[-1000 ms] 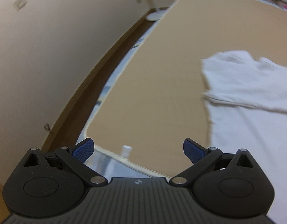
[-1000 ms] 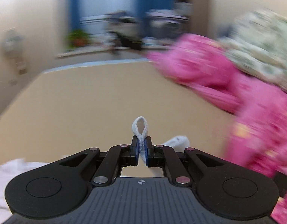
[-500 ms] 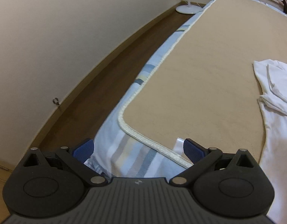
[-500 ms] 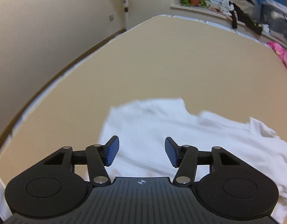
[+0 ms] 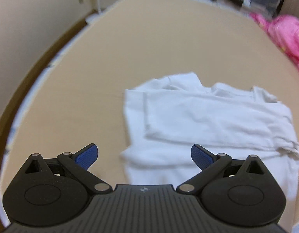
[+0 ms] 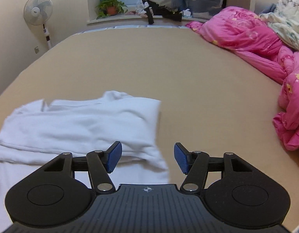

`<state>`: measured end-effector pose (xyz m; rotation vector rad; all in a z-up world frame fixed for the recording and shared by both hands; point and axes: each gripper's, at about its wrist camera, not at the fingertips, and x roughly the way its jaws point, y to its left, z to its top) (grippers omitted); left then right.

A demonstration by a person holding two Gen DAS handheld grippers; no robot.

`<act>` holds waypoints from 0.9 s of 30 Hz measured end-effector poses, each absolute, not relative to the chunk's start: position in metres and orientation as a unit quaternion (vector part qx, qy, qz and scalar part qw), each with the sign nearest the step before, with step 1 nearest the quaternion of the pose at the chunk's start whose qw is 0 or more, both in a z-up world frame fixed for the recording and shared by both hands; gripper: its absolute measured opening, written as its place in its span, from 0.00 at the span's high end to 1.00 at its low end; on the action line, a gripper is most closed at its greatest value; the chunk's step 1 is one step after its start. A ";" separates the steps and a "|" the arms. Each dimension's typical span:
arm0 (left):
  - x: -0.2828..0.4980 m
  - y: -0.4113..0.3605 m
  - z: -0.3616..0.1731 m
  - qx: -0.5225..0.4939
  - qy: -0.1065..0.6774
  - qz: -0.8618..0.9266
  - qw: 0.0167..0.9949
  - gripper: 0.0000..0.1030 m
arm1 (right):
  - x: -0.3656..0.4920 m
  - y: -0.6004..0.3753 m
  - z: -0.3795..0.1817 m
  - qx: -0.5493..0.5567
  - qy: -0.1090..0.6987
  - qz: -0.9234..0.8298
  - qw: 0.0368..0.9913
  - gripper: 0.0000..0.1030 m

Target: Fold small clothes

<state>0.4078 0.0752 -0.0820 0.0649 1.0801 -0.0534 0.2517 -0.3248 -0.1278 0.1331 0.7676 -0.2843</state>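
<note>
The shirt (image 5: pixel 204 120) is judged to be light, limp and thin, so it will sag and crease when lifted at one point and is best taken by pinching an edge or corner of the doubled layers flat against the bed (image 5: pixel 130 48), one corner to each gripper. No fragility is expected, though a single layer could slip out of a shallow pinch. It is seen as a white cotton garment, partly folded, with a sleeve and side panel laid over the body and a rumpled collar at its far edge. In the left wrist view it is spread from 12 to 3 o'clock of the left gripper (image 5: pixel 144 154), whose jaws are held wide apart with nothing between them. In the right wrist view the shirt's near corner lies at 11 o'clock of the right gripper (image 6: pixel 147 158), which is parted about halfway and empty.
</note>
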 end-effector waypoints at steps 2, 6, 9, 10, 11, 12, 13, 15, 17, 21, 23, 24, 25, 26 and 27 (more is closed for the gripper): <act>0.435 0.061 -0.101 0.032 0.537 -0.013 0.843 0.01 | 0.254 -0.325 -0.146 0.039 0.384 -0.131 0.913 0.48; 0.472 0.057 -0.132 0.030 0.566 0.017 0.823 0.01 | 0.273 -0.314 -0.169 -0.019 0.399 -0.102 0.911 0.48; 0.487 0.062 -0.151 0.021 0.595 0.017 0.803 0.01 | 0.291 -0.302 -0.186 -0.068 0.411 -0.078 0.906 0.48; 0.490 0.061 -0.157 0.017 0.600 0.019 0.800 0.01 | 0.296 -0.300 -0.191 -0.082 0.413 -0.071 0.904 0.49; 0.493 0.062 -0.162 0.010 0.602 0.019 0.798 0.02 | 0.300 -0.299 -0.195 -0.094 0.409 -0.068 0.905 0.58; 0.492 0.062 -0.162 0.001 0.599 0.016 0.801 0.12 | 0.300 -0.299 -0.196 -0.103 0.402 -0.064 0.907 0.78; 0.490 0.062 -0.159 -0.006 0.592 0.015 0.806 0.31 | 0.299 -0.300 -0.193 -0.101 0.395 -0.054 0.912 0.90; 0.483 0.060 -0.150 0.015 0.574 0.031 0.818 0.68 | 0.292 -0.304 -0.181 -0.095 0.375 -0.051 0.921 0.91; 0.475 0.063 -0.140 0.031 0.564 0.038 0.824 0.90 | 0.281 -0.314 -0.169 -0.075 0.365 -0.040 0.927 0.91; 0.458 0.084 -0.125 -0.001 0.565 0.021 0.825 0.92 | 0.271 -0.341 -0.172 -0.045 0.381 -0.049 0.922 0.92; 0.455 0.089 -0.132 0.018 0.572 0.024 0.820 0.93 | 0.277 -0.345 -0.192 -0.045 0.417 -0.055 0.906 0.92; 0.456 0.087 -0.133 0.027 0.575 0.028 0.817 0.93 | 0.280 -0.344 -0.202 -0.047 0.429 -0.055 0.900 0.91; 0.454 0.087 -0.135 0.029 0.579 0.028 0.815 0.93 | 0.280 -0.340 -0.207 -0.060 0.422 -0.058 0.903 0.91; 0.455 0.087 -0.136 0.028 0.580 0.030 0.814 0.93 | 0.280 -0.337 -0.207 -0.066 0.417 -0.063 0.904 0.91; 0.456 0.086 -0.136 0.026 0.579 0.031 0.814 0.92 | 0.280 -0.337 -0.206 -0.056 0.416 -0.072 0.905 0.91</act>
